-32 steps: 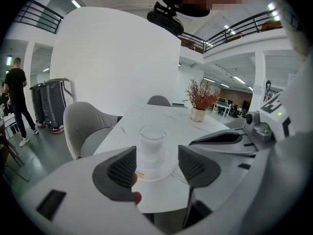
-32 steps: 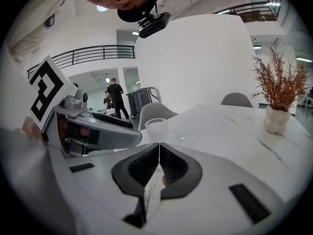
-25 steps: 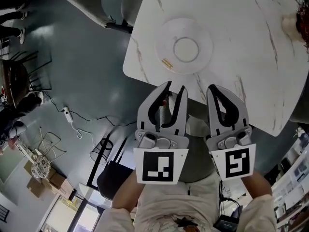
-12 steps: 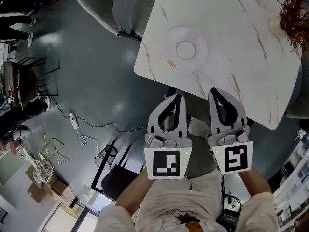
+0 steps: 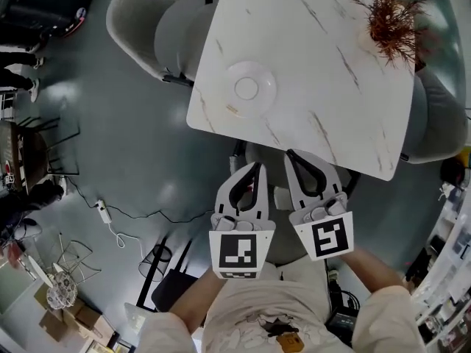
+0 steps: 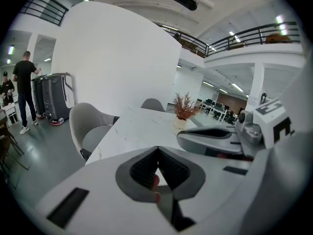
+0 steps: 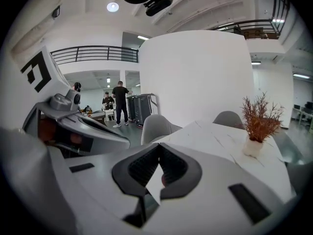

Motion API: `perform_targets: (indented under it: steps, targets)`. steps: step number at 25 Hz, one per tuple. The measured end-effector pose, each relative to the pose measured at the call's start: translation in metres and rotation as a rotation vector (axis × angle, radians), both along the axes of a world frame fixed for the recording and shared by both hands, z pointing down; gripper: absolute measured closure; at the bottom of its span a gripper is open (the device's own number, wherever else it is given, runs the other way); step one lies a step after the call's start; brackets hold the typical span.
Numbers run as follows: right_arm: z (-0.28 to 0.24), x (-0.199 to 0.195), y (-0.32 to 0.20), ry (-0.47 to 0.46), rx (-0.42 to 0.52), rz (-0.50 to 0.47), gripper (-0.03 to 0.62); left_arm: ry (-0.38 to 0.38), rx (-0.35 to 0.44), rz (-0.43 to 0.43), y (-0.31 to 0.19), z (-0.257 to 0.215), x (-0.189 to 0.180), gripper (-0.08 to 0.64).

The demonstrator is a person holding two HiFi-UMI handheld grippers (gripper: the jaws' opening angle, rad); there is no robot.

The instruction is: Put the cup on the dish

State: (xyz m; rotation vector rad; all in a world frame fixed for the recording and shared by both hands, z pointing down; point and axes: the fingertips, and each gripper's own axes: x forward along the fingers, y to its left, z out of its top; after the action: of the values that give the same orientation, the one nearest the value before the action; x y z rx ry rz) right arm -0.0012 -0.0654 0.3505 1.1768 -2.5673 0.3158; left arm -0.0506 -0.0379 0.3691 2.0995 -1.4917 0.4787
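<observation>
Risks first. No cup in any view, so nothing to grab yet; needs finding before anything else. Fingers of left gripper (image 5: 254, 169): pressed together, nothing between. Fingers of right gripper (image 5: 293, 157): same, tight together & empty. Both held low, side by side, short of the near edge of the worktop (image 5: 324, 72), touching nothing. Must spread fingers before any pick; going in closed prob. means knocking cup over instead of gripping it.

Re dish (image 5: 250, 87): on worktop, close to left-hand corner & its edge. Risky spot: w/ a bump from a finger or a hard set-down, likely slides toward edge, poss. off onto floor. Prob. glazed, so slick; if landed off-centre, cup could skid or tip, esp. if let go while tilted. Best to aim for centre ring & lower straight down.

Far right corner: plant (image 5: 390, 20), well apart from dish; low risk unless reaching wide. Far left side: chair (image 5: 147, 20) beside worktop, no obstacle to approach from here.

Look of dish: white, round, shallow, w/ a raised ring in middle, prob. the cup seat. Empty. Small yellowish mark on rim toward left gripper, too small to read. Pale on pale marble, so rim hard to pick out; easy to misjudge centre. Not visible in either gripper view: only worktop, plant & chair there.
</observation>
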Motion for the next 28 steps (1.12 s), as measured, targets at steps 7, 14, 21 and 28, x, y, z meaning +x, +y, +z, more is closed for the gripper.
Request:
perform_targets:
  steps: [7, 14, 21, 28]
  targets:
    - [-0.029, 0.022, 0.015, 0.026, -0.032, 0.035, 0.588, 0.012, -0.021, 0.064, 0.018, -0.026, 0.016, 0.557]
    - [-0.047, 0.033, 0.037, 0.051, -0.015, 0.031, 0.588, 0.003, 0.014, 0.091, 0.035, -0.061, 0.019, 0.557]
    - [-0.081, 0.036, 0.049, 0.005, 0.006, 0.050, 0.588, -0.008, 0.025, 0.137, 0.057, -0.081, 0.025, 0.557]
    - [-0.119, 0.041, 0.065, -0.017, 0.042, 0.060, 0.588, 0.018, 0.041, 0.186, 0.076, -0.103, 0.041, 0.555]
